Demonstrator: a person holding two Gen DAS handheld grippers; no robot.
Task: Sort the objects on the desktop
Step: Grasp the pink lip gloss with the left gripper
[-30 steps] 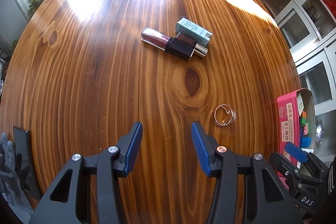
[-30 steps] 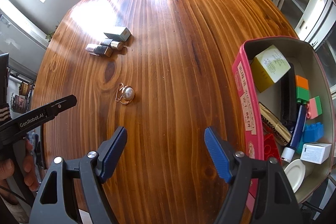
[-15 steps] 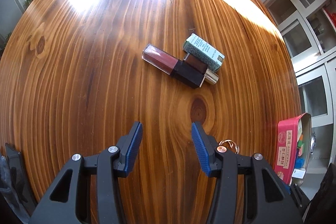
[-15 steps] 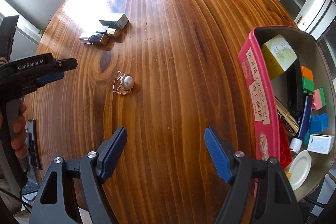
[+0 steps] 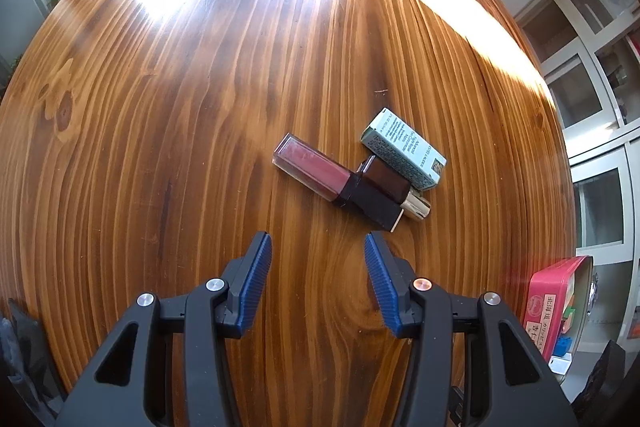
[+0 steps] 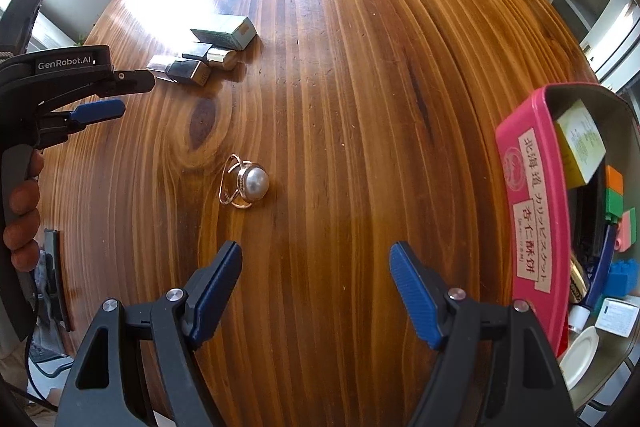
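A lip gloss tube (image 5: 336, 179) with a black cap, a brown and gold lipstick (image 5: 394, 187) and a small green-white box (image 5: 404, 147) lie together on the wooden table (image 5: 180, 147). My left gripper (image 5: 318, 267) is open and empty, just short of them. In the right wrist view the same group (image 6: 208, 55) lies far left, and a pearl ring (image 6: 246, 183) lies ahead of my right gripper (image 6: 316, 283), which is open and empty. The left gripper also shows in the right wrist view (image 6: 100, 95), held by a hand.
A pink tin box (image 6: 528, 211) at the right table edge holds several items: toy bricks, small boxes, a tube, a white dish. It also shows in the left wrist view (image 5: 552, 303). White glass-door cabinets (image 5: 592, 67) stand beyond the table on the right.
My left gripper has moved forward toward the cosmetics group; the ring has dropped out of its view. My right gripper has moved forward a little, so the ring lies nearer.
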